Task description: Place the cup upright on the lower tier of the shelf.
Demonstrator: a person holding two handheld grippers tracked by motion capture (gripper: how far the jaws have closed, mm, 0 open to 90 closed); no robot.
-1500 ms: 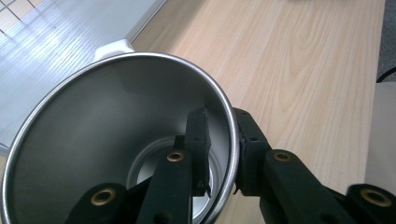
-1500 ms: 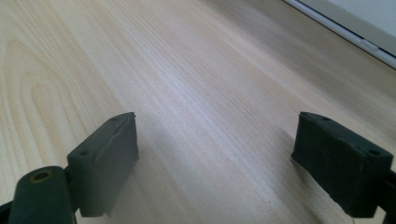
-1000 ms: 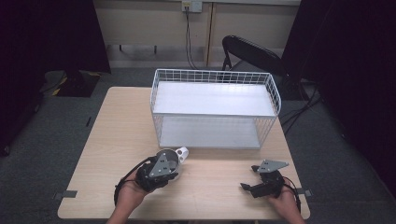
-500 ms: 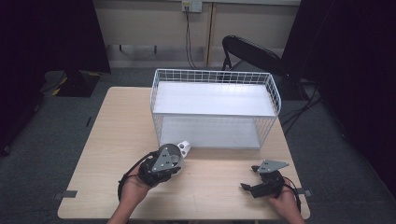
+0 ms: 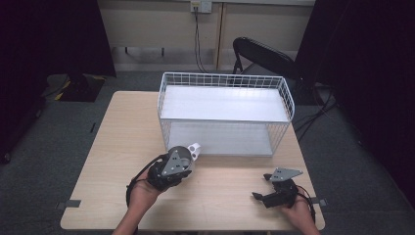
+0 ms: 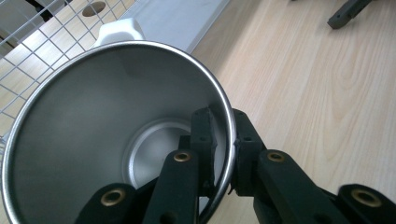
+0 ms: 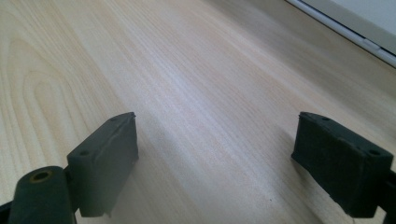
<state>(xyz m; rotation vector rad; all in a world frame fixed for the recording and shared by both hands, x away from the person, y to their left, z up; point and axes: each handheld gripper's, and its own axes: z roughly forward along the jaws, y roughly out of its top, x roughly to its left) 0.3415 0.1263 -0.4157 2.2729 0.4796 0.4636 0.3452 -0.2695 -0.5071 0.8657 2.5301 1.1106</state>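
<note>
A steel cup (image 6: 93, 116) with a white handle (image 6: 119, 30) is tilted with its mouth facing the left gripper view's camera. My left gripper (image 6: 223, 126) is shut on its rim, one jaw inside the cup and one outside. From above, the left gripper (image 5: 183, 161) holds the cup just in front of the white wire basket (image 5: 225, 81), and the cup's white handle (image 5: 195, 149) pokes out toward the basket wall. My right gripper (image 5: 260, 186) rests low at the table's front right. In its own view the right gripper (image 7: 215, 154) is open, with bare wood between its pads (image 7: 105, 154).
The wire basket has a white floor and stands at the back middle of the wooden table (image 5: 122, 132). A black chair (image 5: 264, 54) and a cable sit behind the table. The right gripper (image 6: 348, 11) shows far off in the left gripper view.
My left gripper has carried the cup a little farther from the person, toward the basket's front wall. The right gripper has kept still.
</note>
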